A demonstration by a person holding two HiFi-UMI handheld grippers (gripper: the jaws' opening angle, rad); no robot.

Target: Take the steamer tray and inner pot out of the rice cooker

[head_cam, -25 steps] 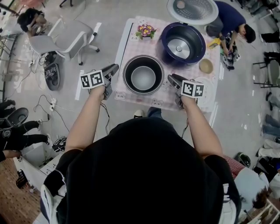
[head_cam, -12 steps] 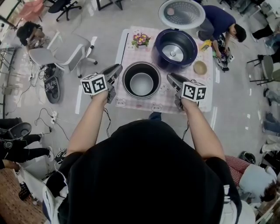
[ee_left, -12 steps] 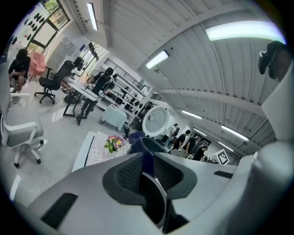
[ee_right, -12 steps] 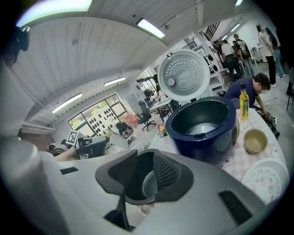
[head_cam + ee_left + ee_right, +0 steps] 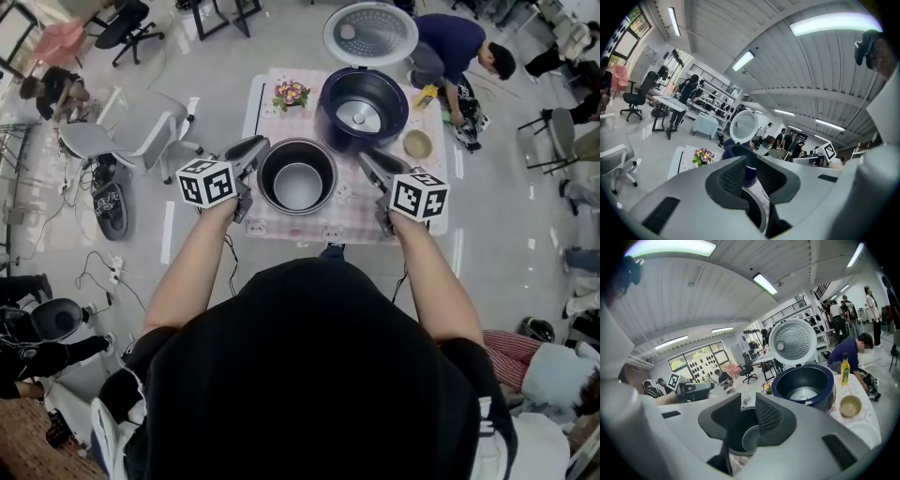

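Observation:
The dark inner pot (image 5: 297, 176) stands on the pink checked tablecloth (image 5: 281, 225), outside the navy rice cooker (image 5: 363, 108), whose lid (image 5: 370, 33) is up. I cannot make out a steamer tray. My left gripper (image 5: 255, 147) hangs above the pot's left side and my right gripper (image 5: 366, 157) above its right side, both clear of it. The jaws of both have just been closing and nothing lies between them. The left gripper view shows the left gripper (image 5: 749, 161) with a gap over the pot's rim (image 5: 757, 206). The right gripper (image 5: 749, 404) looks down at the pot (image 5: 743, 437) and cooker (image 5: 804, 385).
A flower pot (image 5: 291, 92) stands at the table's far left, a wooden bowl (image 5: 417, 143) at the right, a yellow bottle (image 5: 844, 369) beyond it. A person (image 5: 459, 52) crouches by the far right corner. A grey chair (image 5: 141, 131) stands left of the table.
Both grippers have risen from beside the pot, and the table has drawn farther away. The jaws of both stand narrower than before. The pot has stayed on the table.

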